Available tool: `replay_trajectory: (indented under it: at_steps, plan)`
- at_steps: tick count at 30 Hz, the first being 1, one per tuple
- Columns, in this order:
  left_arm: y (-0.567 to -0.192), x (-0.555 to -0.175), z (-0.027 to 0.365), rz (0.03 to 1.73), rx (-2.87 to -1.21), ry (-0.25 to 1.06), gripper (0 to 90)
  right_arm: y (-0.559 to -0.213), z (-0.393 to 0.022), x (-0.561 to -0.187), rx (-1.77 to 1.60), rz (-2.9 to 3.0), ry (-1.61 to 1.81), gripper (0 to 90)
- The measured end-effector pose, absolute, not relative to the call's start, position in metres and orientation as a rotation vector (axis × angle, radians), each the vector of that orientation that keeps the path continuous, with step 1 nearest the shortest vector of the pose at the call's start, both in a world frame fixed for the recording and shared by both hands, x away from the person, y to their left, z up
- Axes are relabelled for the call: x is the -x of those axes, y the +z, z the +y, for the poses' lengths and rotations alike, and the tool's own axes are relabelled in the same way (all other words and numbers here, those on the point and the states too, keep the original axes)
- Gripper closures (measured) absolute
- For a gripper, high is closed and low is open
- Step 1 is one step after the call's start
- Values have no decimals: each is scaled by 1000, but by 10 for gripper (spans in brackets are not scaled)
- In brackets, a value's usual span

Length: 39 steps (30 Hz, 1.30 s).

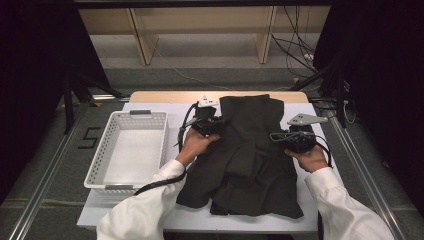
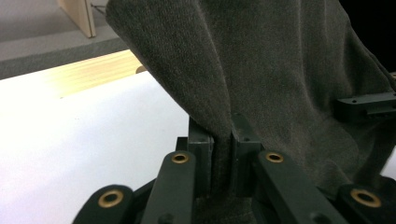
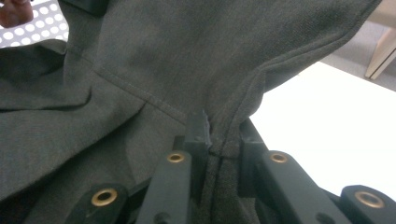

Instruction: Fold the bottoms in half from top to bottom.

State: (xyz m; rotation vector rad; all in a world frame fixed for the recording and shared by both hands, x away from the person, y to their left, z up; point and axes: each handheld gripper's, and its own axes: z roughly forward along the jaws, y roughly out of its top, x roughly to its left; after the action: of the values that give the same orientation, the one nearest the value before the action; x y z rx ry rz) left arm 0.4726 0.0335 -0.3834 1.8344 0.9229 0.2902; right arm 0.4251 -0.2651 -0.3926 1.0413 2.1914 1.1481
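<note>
1. Dark grey woven-fabric garment [image 1: 250,155] lies spread over the middle of the white table top [image 1: 320,210], its far part folded back toward the person.
2. Handling, my read: soft, limp, light; it drapes and bunches, not fragile, unlikely to slip. Best pinched at hems or seams, near corners.
3. Left gripper [image 2: 223,154]: jaws clenched on a fold of the cloth at its left edge.
4. Right gripper [image 3: 219,144]: jaws clamped on a stitched hem at the right edge.
5. Fine matte weave, visible seam lines.
6. White perforated plastic basket [image 1: 100,165], rectangular, sits just left of the garment.
7. Pale wood strip [image 1: 165,96] at the far table edge.
</note>
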Motion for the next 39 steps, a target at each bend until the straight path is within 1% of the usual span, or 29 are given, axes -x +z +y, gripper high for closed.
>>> replay_trajectory:
  at_steps: [4,13,24,30,33,35,38,39]
  plan:
    - [-383,-457,35,877,-1849,315,808,-394,-264,-411,-1010,2189,1148,797]
    - [-388,-420,44,807,-1860,298,798,-399,-266,-380,-969,2217,1170,779]
    - [-396,-385,49,760,-1902,275,787,-409,-267,-348,-965,2238,1179,790]
    - [-406,-369,51,753,-1928,255,779,-416,-268,-337,-967,2261,1178,794]
    - [-409,-364,53,755,-1932,233,761,-420,-267,-331,-963,2275,1167,796]
    - [-410,-362,56,759,-1935,192,723,-421,-267,-327,-960,2276,1164,796]
    - [-405,-361,61,767,-1941,153,592,-424,-268,-325,-959,2285,1167,797]
    - [-401,-362,64,777,-1948,146,535,-424,-268,-324,-956,2285,1166,798]
